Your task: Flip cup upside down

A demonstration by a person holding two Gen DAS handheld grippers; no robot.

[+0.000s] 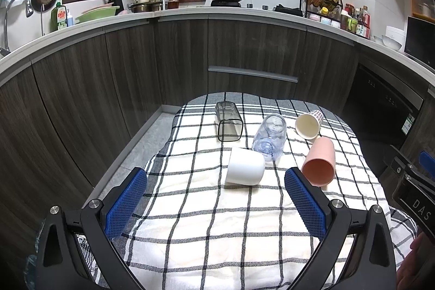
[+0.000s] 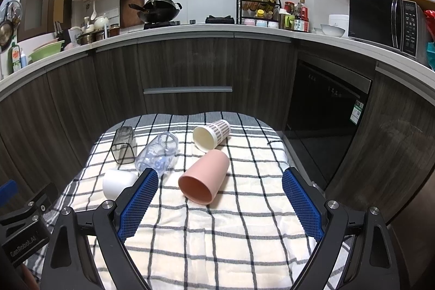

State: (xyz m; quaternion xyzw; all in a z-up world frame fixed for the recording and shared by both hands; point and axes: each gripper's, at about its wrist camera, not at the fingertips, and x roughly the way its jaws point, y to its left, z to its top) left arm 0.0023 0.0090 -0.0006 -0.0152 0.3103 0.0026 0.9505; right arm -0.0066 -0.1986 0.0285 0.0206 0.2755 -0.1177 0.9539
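pink cup [image 2: 204,177] on its side on checked cloth [image 2: 217,235] | white cup [image 1: 244,166] rim-down | left tongs [image 1: 214,197] spread, empty | right tongs [image 2: 220,199] spread, empty

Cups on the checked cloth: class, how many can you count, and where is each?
5. White cup nearest left, already upside down; pink cup lying nearest right; clear cup lying in the middle; smoky square cup far left; patterned cup far right. None looks hidden.
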